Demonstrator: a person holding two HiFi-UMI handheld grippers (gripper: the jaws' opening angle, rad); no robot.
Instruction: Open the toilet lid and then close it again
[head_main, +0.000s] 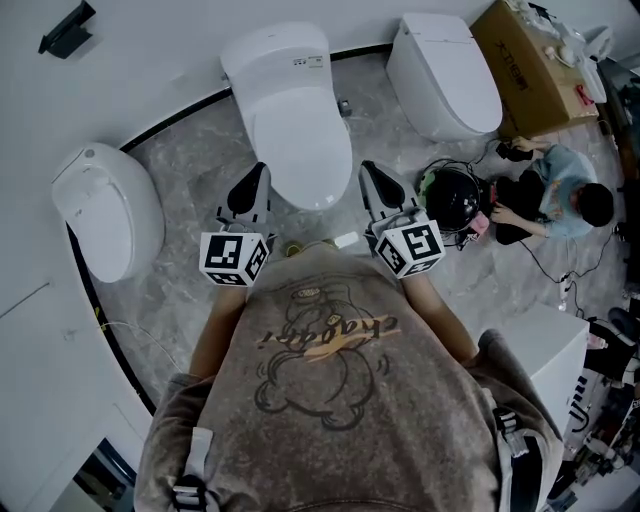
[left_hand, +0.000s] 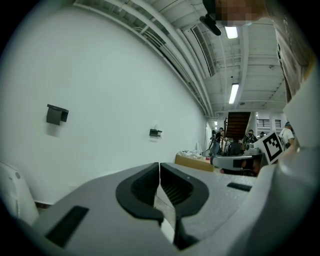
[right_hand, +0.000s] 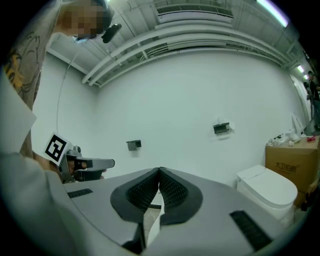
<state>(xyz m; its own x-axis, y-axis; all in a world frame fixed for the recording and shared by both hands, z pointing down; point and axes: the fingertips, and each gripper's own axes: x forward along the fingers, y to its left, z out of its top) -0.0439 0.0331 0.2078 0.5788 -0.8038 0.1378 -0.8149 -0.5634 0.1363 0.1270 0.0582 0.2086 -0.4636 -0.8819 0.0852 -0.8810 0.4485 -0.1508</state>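
Observation:
The white toilet stands against the curved wall straight ahead of me, its lid down flat. My left gripper hovers just off the bowl's front left, and my right gripper off its front right; neither touches the toilet. In the left gripper view the jaws are shut with nothing between them and point level at the wall. The right gripper's jaws are likewise shut and empty. Each gripper view shows the other gripper beside it; the toilet lies hidden below the jaws.
A second toilet stands at the left and a third at the right, next to a cardboard box. A person sits on the floor at the right beside a black round device and cables. Black brackets hang on the wall.

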